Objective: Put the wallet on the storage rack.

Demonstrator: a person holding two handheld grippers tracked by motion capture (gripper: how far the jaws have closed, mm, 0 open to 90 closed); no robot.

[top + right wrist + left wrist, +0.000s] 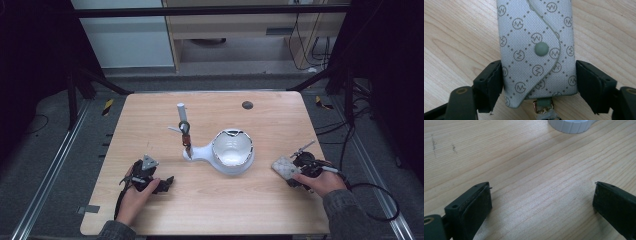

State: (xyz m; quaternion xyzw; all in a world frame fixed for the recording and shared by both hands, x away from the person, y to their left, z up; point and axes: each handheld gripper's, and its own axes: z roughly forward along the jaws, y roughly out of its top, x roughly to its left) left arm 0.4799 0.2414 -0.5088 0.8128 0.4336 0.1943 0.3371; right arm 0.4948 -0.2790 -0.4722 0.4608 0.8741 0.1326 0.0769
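Observation:
A grey key pouch (534, 50) with a diamond logo pattern, a snap button and a small metal clasp at its near end lies low over the wooden table (210, 200). My right gripper (539, 82) is shut on the pouch, one jaw against each long side. From above, the pouch (282, 165) sticks out leftward from the right gripper (290, 174) at the table's right. My left gripper (169, 182) rests at the front left, open, its jaws wide apart over bare wood in the left gripper view (541, 195).
A white bowl-shaped object with a handle (232, 150) sits mid-table; its ribbed rim (570, 126) shows ahead of the left gripper. Behind its handle stands a white post (181, 111) with a dark ring and a reddish strap (186, 135). A black round spot (247, 105) marks the far side.

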